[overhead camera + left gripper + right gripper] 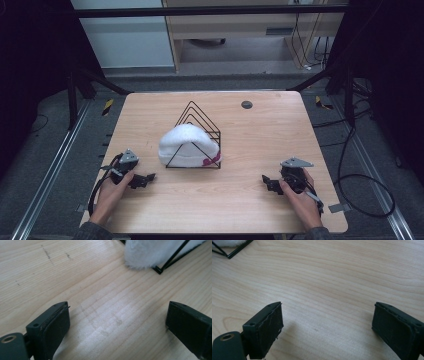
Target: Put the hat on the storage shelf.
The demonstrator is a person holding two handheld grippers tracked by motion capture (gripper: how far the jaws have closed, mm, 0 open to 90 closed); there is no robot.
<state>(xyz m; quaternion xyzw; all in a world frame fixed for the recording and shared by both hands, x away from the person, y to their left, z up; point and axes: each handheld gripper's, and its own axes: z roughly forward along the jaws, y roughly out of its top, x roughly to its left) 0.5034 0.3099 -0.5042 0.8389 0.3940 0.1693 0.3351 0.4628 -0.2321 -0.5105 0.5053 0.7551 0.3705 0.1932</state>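
At mid-table, a white fleecy hat (184,144) sits tucked inside a black wire rack (196,134), bulging out its left side. Left gripper (146,179) and right gripper (267,181) rest on the wooden table (260,135) on either side, jaws spread apart and holding nothing.

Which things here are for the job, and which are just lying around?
For the job:
white fluffy hat, tucked in the black wire rack
left gripper, jaws open
right gripper, jaws open

Lying about:
dark round disc on the table's far side

Left gripper (149,177) held low in the left hand (112,192), jaws spread wide, right gripper (265,179) in the right hand (299,197), jaws equally wide, tips pointing inward
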